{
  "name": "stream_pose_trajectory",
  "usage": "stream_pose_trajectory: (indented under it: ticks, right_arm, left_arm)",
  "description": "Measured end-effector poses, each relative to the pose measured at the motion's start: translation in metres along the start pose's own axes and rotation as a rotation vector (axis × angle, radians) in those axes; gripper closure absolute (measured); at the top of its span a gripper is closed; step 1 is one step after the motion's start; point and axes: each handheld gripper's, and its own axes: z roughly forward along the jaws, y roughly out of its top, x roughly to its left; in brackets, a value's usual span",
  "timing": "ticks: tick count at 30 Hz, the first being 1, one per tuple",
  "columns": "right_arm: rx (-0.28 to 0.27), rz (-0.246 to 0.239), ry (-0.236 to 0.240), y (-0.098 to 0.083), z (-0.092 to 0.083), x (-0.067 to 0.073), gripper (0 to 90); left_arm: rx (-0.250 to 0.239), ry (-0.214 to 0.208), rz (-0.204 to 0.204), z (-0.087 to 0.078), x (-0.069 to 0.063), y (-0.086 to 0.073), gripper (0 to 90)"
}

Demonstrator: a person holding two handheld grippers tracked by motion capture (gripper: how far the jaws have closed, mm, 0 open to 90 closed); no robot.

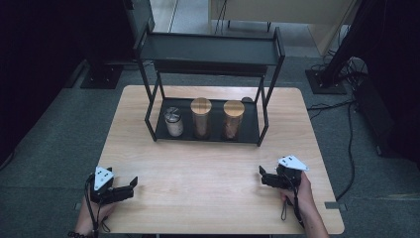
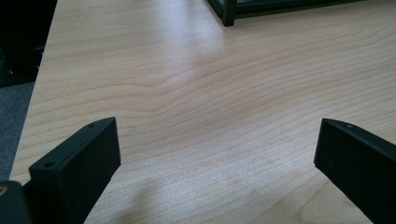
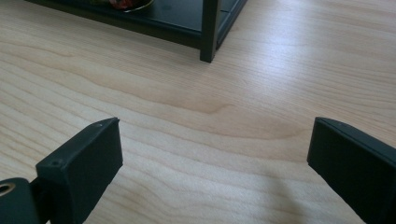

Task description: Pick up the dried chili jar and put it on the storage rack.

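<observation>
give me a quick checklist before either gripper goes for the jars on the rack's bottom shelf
1. Left gripper open with nothing between the jaws: ok.
2. Right gripper open with nothing between the jaws: ok.
3. Bare table between the grippers and the black rack: ok.
4. Three jars upright on the bottom shelf, the metal-lid jar, the middle wooden-lid jar and the right wooden-lid jar: ok.
5. Room between the jars for a jaw: cannot tell.
6. Clearance under the rack's upper shelf for lifting a jar out: cannot tell.
</observation>
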Motion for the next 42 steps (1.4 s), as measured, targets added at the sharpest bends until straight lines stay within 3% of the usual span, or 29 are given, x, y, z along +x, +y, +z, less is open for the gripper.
stream_pose_trajectory:
  ticks: [42]
  right_arm:
    - [-0.004,0.046,-0.085,-0.031,-0.042,-0.045,3.1]
  left_arm:
    - [0.013,0.008,0.008,0.001,-0.001,0.000,0.8]
